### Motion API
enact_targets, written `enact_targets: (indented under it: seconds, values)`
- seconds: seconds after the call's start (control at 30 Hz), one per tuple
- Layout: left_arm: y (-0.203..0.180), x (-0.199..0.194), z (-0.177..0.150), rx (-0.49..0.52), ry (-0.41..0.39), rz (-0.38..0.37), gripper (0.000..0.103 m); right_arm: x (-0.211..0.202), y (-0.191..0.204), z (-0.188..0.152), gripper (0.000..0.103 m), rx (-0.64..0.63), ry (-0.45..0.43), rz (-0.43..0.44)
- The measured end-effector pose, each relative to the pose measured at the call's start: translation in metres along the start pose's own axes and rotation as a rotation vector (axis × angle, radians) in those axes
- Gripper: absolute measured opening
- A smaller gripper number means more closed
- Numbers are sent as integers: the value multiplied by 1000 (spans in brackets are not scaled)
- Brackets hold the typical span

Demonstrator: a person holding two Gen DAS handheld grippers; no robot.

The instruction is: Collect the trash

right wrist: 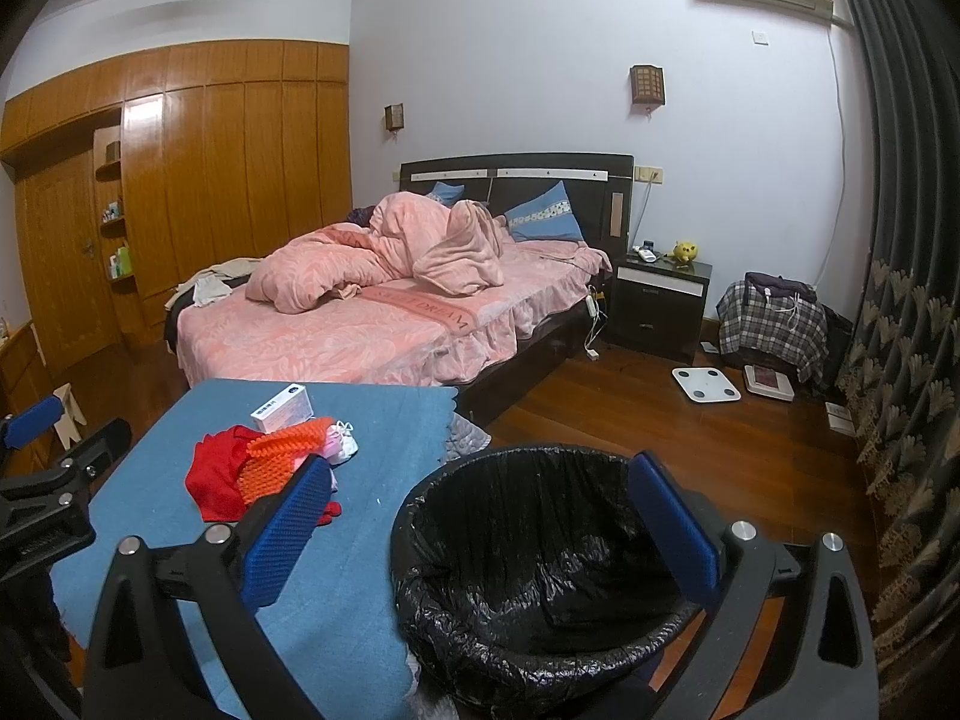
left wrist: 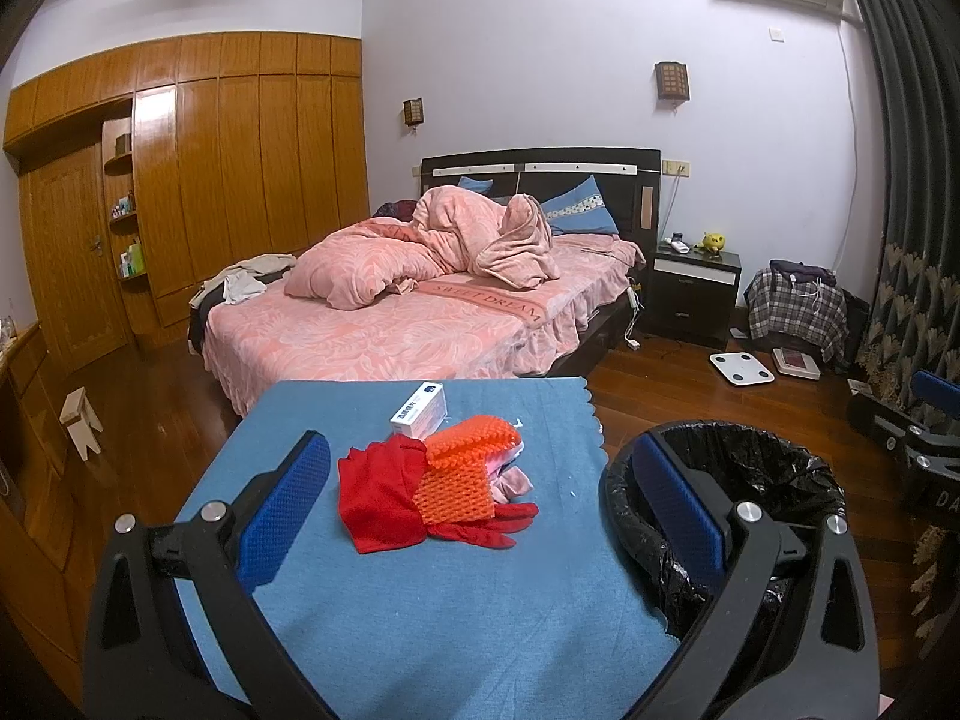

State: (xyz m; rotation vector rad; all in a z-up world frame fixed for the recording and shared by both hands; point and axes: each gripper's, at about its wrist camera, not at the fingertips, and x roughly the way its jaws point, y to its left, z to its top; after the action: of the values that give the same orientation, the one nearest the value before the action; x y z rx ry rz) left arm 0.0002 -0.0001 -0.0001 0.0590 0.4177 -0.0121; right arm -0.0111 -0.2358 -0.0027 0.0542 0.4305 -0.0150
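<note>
A small pile lies on the blue-cloth table (left wrist: 420,600): a red glove (left wrist: 384,504), an orange mesh piece (left wrist: 462,468) on top of it, a pink-white scrap (left wrist: 513,480) and a white box (left wrist: 420,411) behind. My left gripper (left wrist: 480,456) hovers open just short of the pile, with nothing between its fingers. A bin lined with a black bag (right wrist: 540,540) stands to the right of the table. Above its near rim my right gripper (right wrist: 480,468) is open and holds nothing. The pile also shows in the right wrist view, with the glove (right wrist: 210,480) and box (right wrist: 282,411).
A bed with pink bedding (left wrist: 390,312) stands behind the table. A wooden wardrobe (left wrist: 240,150) fills the left wall. On the wooden floor to the right lie a white scale (left wrist: 741,369), a nightstand (left wrist: 696,294) and a plaid-covered heap (left wrist: 798,306). A curtain (left wrist: 912,240) hangs at the far right.
</note>
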Motion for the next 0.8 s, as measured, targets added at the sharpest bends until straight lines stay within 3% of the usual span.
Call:
enact_targets:
  seconds: [0.8]
  values:
    - [0,0,0,0,4,0,98,1,-1,0,97,3,4,0]
